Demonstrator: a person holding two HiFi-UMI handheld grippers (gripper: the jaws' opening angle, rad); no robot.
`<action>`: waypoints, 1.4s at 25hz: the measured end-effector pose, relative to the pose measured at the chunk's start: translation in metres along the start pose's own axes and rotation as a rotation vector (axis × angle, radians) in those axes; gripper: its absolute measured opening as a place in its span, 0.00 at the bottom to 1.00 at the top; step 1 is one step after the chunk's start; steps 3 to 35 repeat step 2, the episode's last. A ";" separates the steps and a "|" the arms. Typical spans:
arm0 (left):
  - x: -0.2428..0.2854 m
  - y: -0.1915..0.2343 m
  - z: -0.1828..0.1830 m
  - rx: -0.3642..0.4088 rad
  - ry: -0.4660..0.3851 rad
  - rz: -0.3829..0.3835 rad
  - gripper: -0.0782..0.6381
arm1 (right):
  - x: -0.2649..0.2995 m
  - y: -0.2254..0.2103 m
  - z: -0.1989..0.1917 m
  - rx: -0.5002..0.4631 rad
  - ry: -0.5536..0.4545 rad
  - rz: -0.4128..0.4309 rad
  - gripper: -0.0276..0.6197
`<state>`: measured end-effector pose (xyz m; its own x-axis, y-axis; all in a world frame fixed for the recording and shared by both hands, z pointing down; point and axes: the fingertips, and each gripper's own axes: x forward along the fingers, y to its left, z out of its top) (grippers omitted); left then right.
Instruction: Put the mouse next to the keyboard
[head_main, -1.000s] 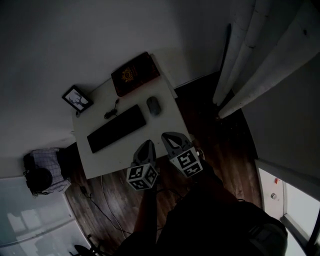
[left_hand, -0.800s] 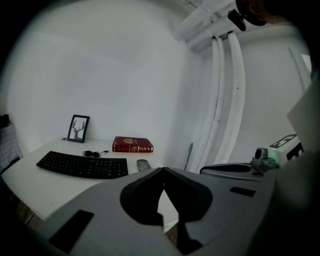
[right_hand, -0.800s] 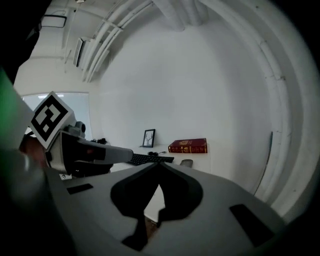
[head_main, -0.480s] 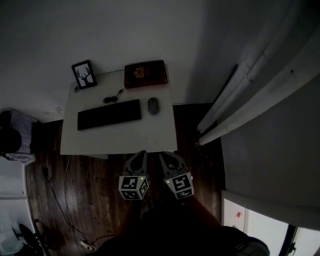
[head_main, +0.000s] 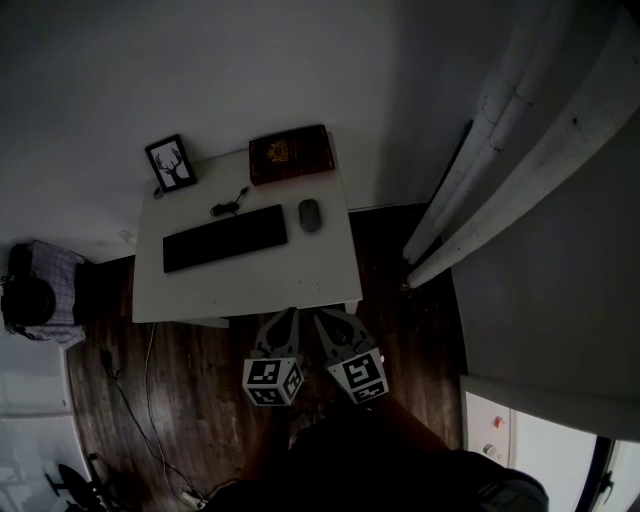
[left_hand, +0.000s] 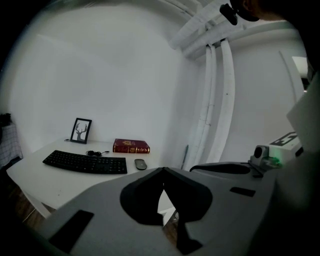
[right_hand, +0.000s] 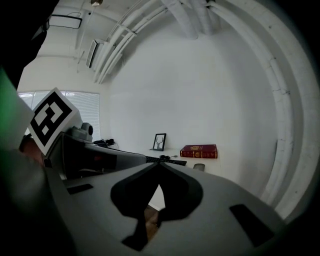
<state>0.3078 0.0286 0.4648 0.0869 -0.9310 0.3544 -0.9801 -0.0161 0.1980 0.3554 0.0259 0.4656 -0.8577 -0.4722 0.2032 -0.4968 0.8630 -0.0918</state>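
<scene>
A small grey mouse (head_main: 310, 215) lies on the white desk (head_main: 250, 285), just right of a black keyboard (head_main: 225, 238). In the left gripper view the mouse (left_hand: 140, 164) rests beside the keyboard's (left_hand: 85, 162) right end. From the right gripper view only a sliver of the mouse (right_hand: 199, 167) shows. Both grippers hang side by side off the desk's near edge, over the floor. My left gripper (head_main: 289, 317) and my right gripper (head_main: 322, 320) are shut and hold nothing; jaw tips meet in both gripper views.
A dark red book (head_main: 291, 153) lies at the desk's back right, and a framed deer picture (head_main: 171, 165) stands at the back left. A cable (head_main: 228, 205) coils behind the keyboard. White pipes (head_main: 520, 150) run along the right wall. Dark wood floor (head_main: 180, 400) surrounds the desk.
Both grippers have drawn back from over the desk's front edge to hover over the floor. The view has swung so the desk sits squarer. Mouse and keyboard lie as before.
</scene>
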 end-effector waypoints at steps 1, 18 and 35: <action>0.002 0.000 0.001 -0.001 -0.002 0.001 0.11 | 0.001 -0.003 0.000 0.001 -0.002 -0.002 0.07; 0.004 0.001 0.002 -0.002 -0.004 0.001 0.11 | 0.002 -0.007 0.000 0.003 -0.004 -0.005 0.07; 0.004 0.001 0.002 -0.002 -0.004 0.001 0.11 | 0.002 -0.007 0.000 0.003 -0.004 -0.005 0.07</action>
